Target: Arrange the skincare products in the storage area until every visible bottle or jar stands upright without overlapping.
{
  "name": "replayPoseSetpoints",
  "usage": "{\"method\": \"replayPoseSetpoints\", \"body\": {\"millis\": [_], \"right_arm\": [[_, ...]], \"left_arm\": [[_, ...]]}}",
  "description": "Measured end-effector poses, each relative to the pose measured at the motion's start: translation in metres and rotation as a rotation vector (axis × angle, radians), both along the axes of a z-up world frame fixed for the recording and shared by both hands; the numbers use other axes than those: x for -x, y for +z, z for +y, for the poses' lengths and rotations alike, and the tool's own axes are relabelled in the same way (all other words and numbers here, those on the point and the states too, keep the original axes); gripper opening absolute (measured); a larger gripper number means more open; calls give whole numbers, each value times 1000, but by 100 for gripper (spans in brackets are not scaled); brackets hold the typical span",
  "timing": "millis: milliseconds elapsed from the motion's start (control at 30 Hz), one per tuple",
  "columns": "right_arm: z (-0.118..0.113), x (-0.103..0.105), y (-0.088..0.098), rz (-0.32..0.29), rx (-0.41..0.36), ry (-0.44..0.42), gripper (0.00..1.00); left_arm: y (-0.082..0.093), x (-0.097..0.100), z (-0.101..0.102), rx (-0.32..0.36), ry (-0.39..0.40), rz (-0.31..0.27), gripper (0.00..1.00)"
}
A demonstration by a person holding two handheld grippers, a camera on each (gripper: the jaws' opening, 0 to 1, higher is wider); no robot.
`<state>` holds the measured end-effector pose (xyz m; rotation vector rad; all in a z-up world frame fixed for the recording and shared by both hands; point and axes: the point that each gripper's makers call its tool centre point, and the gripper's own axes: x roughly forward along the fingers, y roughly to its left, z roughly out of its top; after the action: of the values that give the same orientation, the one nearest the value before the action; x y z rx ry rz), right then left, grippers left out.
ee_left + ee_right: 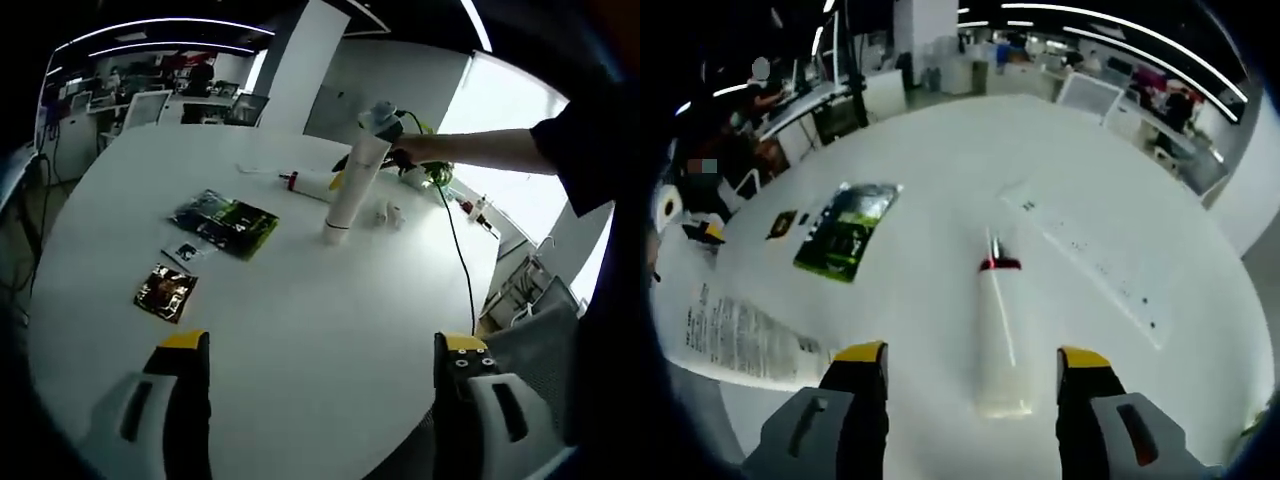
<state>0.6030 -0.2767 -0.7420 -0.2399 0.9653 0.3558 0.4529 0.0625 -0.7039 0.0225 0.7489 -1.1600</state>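
A white tube [347,190] stands upright on its cap on the round white table [300,320]. My right gripper [381,122], held by a person's arm, hovers at its top end. In the right gripper view the same tube [1000,345] runs away from me to its red cap [1000,264], between the jaws of my right gripper [975,400], which are open and clear of it. A second white tube [312,186] with a red cap lies flat behind the standing one. Low over the near table edge, my left gripper [322,395] is open and holds nothing.
A green packet [226,222] [845,232], a small dark sachet [184,250] and a brown sachet [167,291] lie left of the tubes. A printed sheet [735,335] and a long pale strip [1090,265] lie flat. A cable [455,250] crosses the far right. Office desks stand beyond.
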Motion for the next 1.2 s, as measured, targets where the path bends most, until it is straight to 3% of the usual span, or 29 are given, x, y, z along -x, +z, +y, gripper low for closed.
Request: {"method": "replayPoseSetpoints", "body": {"millis": [267,567,867,1200], "right_arm": [[5,-18,-14,15,17,22,58],[0,-35,-28,19,50,6,46],[-15,-44,-35,17,89,-37,24],[-10,-49,-39,30,91,-27,23]], "left_arm": [[-4,-3,5,0,25,8,86],[-9,-5,8,-3,42,15,86],[-14,-6,8,-9,47,25,86],[-17,-8,7,-10,50,29,86]]}}
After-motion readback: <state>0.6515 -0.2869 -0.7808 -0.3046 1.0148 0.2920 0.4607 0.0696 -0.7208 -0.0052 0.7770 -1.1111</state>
